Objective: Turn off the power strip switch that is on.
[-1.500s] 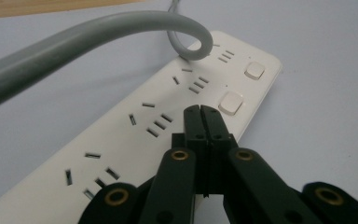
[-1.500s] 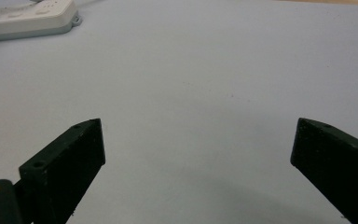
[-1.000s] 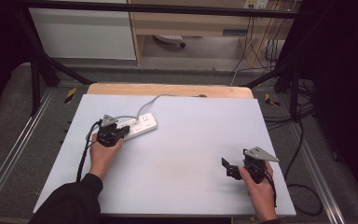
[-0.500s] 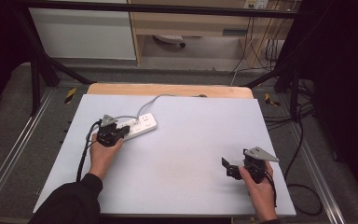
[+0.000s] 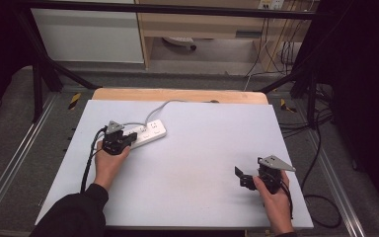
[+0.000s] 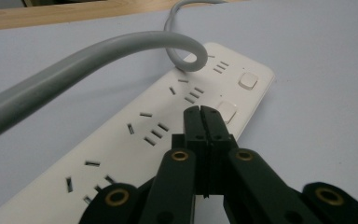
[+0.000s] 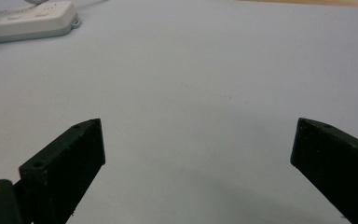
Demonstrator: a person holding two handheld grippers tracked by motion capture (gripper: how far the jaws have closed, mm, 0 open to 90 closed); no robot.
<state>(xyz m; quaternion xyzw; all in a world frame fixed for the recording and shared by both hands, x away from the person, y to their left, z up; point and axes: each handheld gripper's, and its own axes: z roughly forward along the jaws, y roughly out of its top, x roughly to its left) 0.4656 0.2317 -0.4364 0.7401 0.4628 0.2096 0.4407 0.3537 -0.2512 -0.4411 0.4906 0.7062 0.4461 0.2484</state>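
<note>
A white power strip lies on the pale blue table top, left of centre, with a grey cord curving off toward the far edge. My left gripper hovers over the strip's near end. In the left gripper view its jaws are pressed together with nothing between them, the tips just short of a square switch, and the cord loops across the strip. My right gripper rests at the near right, jaws wide apart and empty. The strip's end shows far off.
A wooden board edge runs along the table's far side. Metal rails flank the table, and dark cables trail on the floor at the right. A black cable hangs from my left gripper along the forearm.
</note>
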